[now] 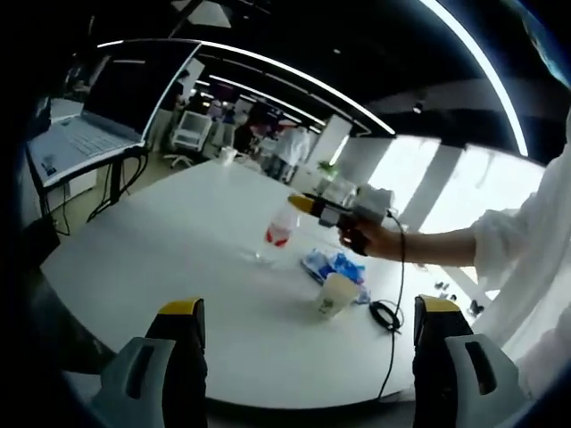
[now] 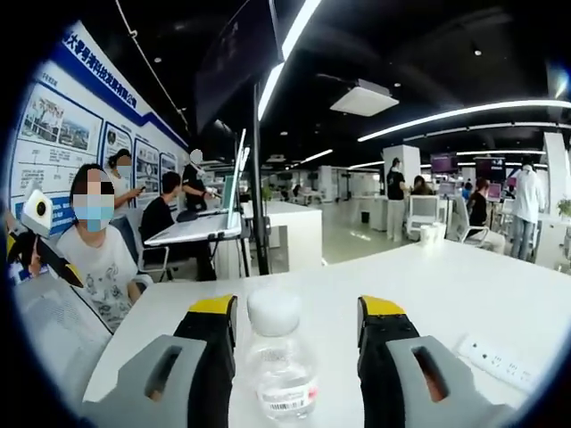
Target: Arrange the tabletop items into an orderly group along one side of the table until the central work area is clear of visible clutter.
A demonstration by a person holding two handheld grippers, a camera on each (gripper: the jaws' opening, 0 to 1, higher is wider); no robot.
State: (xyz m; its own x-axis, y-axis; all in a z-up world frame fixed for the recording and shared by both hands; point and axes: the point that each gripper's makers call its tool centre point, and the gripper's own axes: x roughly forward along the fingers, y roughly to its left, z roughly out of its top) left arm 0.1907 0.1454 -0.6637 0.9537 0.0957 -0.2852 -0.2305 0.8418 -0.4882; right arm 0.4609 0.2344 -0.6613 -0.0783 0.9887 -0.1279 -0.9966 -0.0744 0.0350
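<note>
straddling the clear water bottle (image 2: 280, 361) with jaws apart, right gripper (image 2: 294, 325) lines up a grab; left gripper (image 1: 303, 325) hangs spread above the white table (image 1: 178, 232), away from the paper cup (image 1: 336, 294).

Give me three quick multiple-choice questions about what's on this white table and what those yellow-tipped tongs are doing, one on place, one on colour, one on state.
1. Where does the paper cup stand?
A. On the laptop
B. On the white table, beside the blue packet
C. On the floor

2. What colour is the cap of the clear bottle?
A. White
B. Red
C. Black

3. How do the right tongs stand?
A. Shut with nothing between them
B. Clamped on the paper cup
C. Open, one jaw on each side of the bottle

Answers: 1 B, the left gripper view shows the cup on the tabletop next to the packet. 2 A, the right gripper view shows a white cap. 3 C, gaps show between jaws and bottle.
</note>
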